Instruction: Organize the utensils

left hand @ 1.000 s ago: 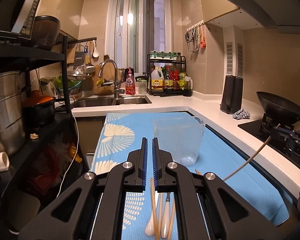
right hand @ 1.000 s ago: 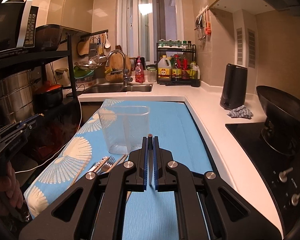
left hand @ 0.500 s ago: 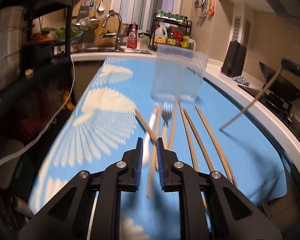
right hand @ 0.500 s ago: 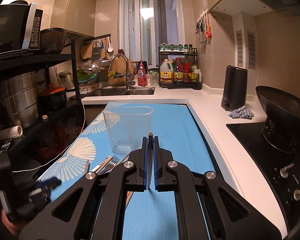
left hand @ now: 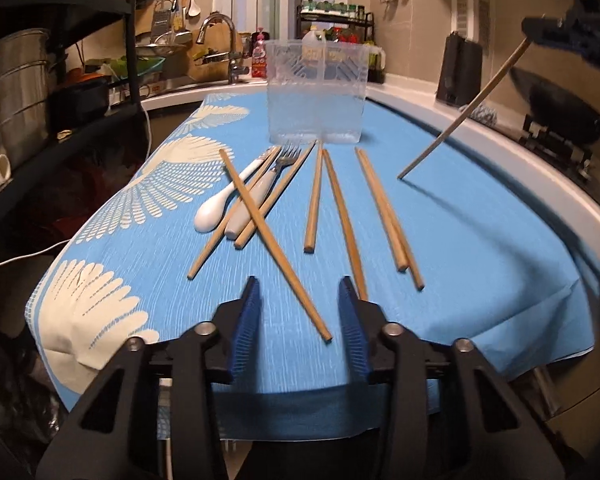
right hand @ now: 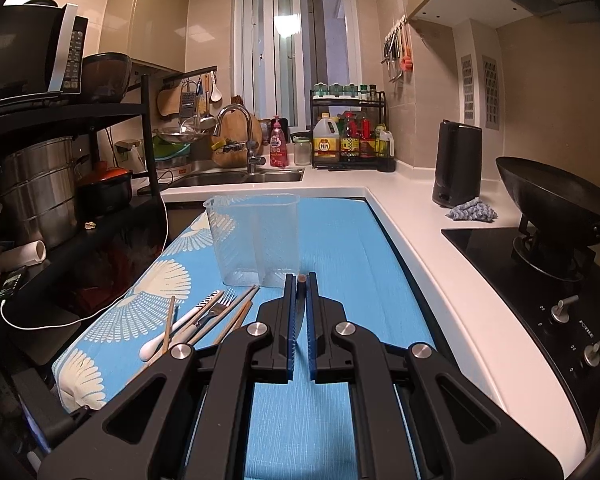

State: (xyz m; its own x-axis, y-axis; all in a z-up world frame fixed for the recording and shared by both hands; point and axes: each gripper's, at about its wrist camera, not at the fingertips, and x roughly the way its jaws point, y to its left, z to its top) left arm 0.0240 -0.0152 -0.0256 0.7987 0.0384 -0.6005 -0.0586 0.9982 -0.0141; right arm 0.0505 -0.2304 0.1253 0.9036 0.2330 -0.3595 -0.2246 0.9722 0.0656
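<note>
Several wooden chopsticks [left hand: 334, 200], a white spoon [left hand: 220, 204] and a fork [left hand: 276, 168] lie on the blue cloth [left hand: 480, 240] in front of a clear plastic holder [left hand: 316, 88]. My left gripper [left hand: 300, 296] is open, low over the near end of a slanted chopstick [left hand: 272, 236]. My right gripper [right hand: 299, 292] is shut on a chopstick [left hand: 468, 108], held in the air right of the holder, tip just above the cloth. The holder [right hand: 256, 236] and utensils [right hand: 204, 316] also show in the right wrist view.
A black shelf rack with steel pots [right hand: 36, 196] stands left. The sink [right hand: 236, 178] and a bottle rack [right hand: 348, 136] are at the back. A black kettle [right hand: 458, 164], a rag [right hand: 472, 212] and a wok on the stove [right hand: 556, 200] are right.
My left gripper opened and tilted down toward the utensils, drawing back to the cloth's near edge. The right gripper, still holding its chopstick, rose slightly.
</note>
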